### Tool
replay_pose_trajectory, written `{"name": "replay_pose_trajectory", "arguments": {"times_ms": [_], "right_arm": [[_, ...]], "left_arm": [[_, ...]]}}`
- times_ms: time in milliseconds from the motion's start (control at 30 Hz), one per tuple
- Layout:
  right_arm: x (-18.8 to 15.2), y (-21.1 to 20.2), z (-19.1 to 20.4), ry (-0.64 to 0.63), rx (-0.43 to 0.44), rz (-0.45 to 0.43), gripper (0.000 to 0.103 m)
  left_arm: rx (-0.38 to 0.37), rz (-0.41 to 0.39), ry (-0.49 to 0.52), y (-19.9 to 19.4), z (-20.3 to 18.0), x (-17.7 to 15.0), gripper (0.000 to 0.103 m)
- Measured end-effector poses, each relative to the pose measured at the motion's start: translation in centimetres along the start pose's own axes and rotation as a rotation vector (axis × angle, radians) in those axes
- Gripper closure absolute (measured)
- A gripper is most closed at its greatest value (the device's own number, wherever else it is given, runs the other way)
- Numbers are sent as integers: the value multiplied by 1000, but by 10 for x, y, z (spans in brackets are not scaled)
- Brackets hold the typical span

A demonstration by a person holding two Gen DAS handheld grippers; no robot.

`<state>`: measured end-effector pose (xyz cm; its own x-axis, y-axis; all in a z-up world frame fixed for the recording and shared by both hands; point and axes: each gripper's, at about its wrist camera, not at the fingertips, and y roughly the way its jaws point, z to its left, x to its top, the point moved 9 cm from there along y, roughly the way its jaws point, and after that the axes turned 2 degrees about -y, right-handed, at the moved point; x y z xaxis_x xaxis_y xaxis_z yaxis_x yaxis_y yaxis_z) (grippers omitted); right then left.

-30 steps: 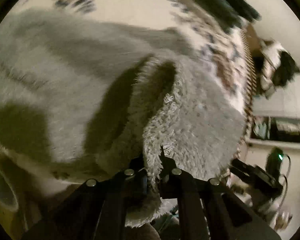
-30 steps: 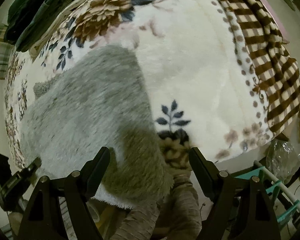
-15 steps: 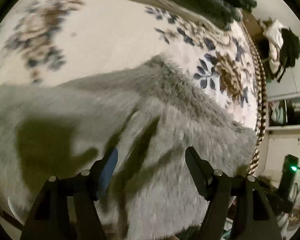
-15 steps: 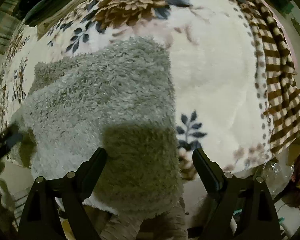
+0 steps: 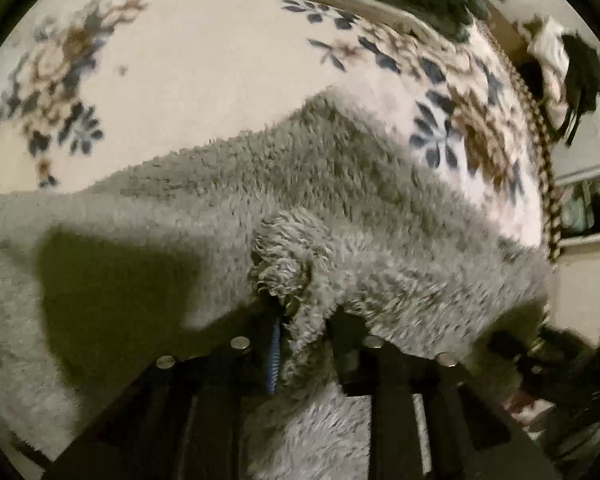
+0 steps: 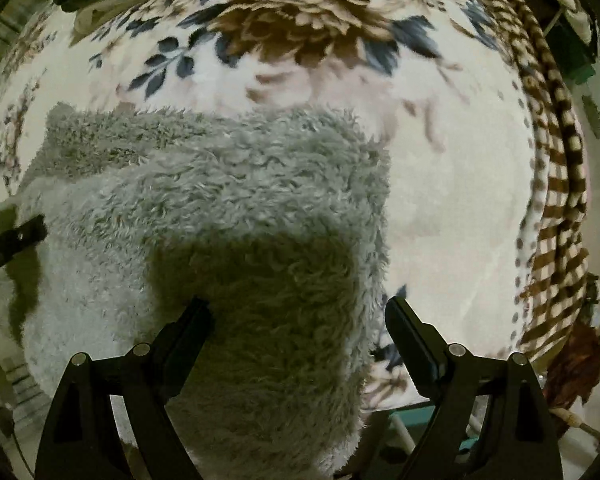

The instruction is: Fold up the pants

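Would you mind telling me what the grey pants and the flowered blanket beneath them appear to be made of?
The grey pants look like shaggy plush fleece, probably synthetic: long curly matte pile that clumps in tufts. The flowered blanket seems a shorter, smoother velvety fleece with a printed floral pattern and a soft sheen. The fibre of either cannot be confirmed.

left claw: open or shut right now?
Shut on the pants. In the left wrist view, the left claw pinches a bunched ridge of grey fleece between its closed fingers.

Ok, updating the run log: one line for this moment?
left tool: shut on grey fleece pants | right tool: open over pants | surface: floral blanket
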<state>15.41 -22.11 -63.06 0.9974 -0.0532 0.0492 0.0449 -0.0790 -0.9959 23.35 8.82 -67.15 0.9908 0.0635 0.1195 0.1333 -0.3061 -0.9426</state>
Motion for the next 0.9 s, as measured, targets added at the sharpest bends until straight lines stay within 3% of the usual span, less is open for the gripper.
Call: {"name": "replay_pose_trajectory", "arguments": {"times_ms": [100, 167, 200, 233, 367, 600, 700, 800, 900], "right_arm": [[5, -10, 10, 3, -17, -22, 13], [8, -19, 16, 6, -23, -40, 13], [8, -25, 17, 7, -23, -47, 13], [8, -29, 19, 10, -22, -54, 13], [2, -50, 22, -2, -23, -73, 13], [-15, -55, 41, -44, -12, -59, 13], [-19, -48, 55, -62, -9, -39, 13], [-22, -39, 67, -60, 13, -14, 13], [-23, -31, 76, -40, 65, 13, 13]], "left_arm": [[67, -22, 8, -15, -1, -6, 72], [140, -47, 12, -26, 3, -8, 55], [170, -58, 12, -32, 6, -9, 37], [186, -65, 7, -36, 8, -10, 25], [230, -105, -10, -58, 21, -17, 19], [244, -164, -121, -91, 59, -24, 18], [171, -166, -278, -100, 90, -36, 18], [-18, -217, -549, -111, 138, -56, 18], [-51, -290, -696, -115, 187, -77, 18]]}}
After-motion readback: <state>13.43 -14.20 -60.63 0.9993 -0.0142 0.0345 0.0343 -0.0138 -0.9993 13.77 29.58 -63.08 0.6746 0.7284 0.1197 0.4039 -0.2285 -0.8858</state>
